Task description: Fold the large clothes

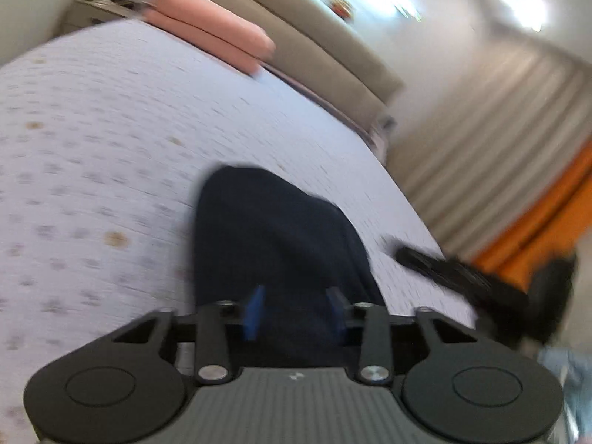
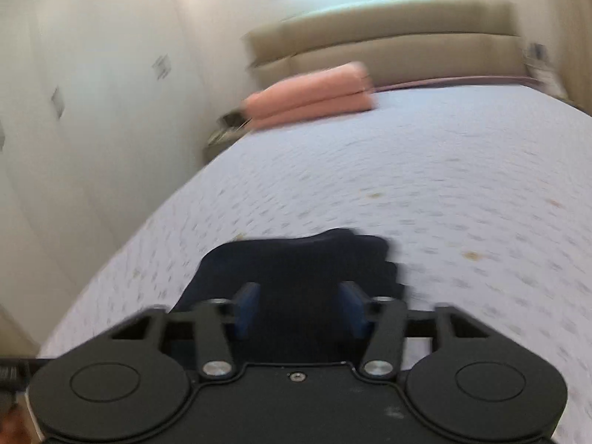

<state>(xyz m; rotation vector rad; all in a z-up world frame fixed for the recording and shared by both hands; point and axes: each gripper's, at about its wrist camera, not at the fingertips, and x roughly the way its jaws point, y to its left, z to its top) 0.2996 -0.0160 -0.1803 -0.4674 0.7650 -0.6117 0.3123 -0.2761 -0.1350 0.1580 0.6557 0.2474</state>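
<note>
The dark blue garment (image 1: 273,236) lay on the bed (image 1: 92,140), right under both tongs. The left gripper (image 1: 296,309) had the cloth between its blue pads, and so did the right gripper (image 2: 299,309). The jaws stood a little apart, but the blur hid whether they pinched the cloth, so I cannot tell. The garment looked bunched and dark, with a rounded far edge. Past the garment, the bed was wide and flat up to the pink folded blanket (image 2: 314,92) by the headboard (image 2: 388,37). The bed's side edge ran close beside the garment.
</note>
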